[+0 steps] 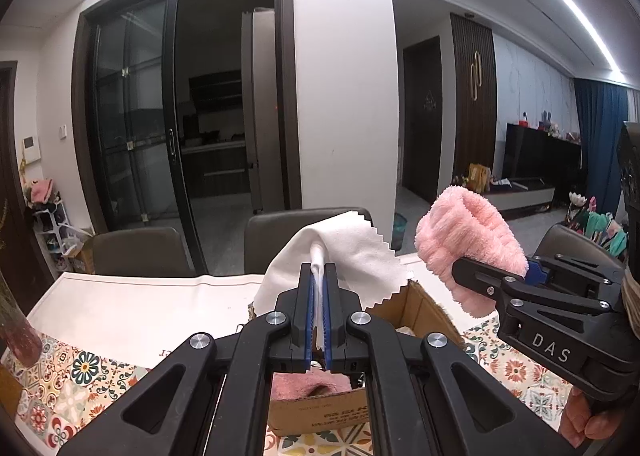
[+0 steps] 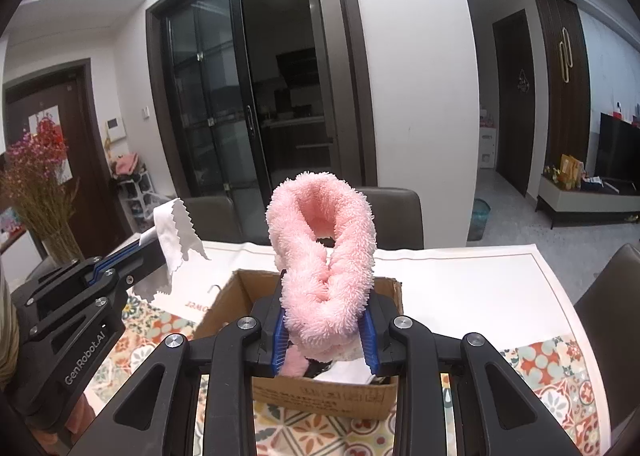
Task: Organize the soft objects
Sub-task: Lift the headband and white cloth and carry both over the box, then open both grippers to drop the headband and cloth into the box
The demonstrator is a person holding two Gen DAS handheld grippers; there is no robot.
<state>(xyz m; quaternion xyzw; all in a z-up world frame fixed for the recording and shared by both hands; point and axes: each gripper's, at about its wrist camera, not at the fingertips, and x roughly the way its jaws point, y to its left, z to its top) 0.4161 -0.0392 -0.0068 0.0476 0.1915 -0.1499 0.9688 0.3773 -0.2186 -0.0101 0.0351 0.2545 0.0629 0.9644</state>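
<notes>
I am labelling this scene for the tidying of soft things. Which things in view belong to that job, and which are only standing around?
Belong to the job:
- white cloth, clamped in the left gripper
- pink fluffy band, clamped in the right gripper
- cardboard box below them

Only standing around:
- dried flowers
- chairs
- patterned tablecloth

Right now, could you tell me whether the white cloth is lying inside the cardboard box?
No, the white cloth is pinched in the shut left gripper, held up above the cardboard box.
</notes>
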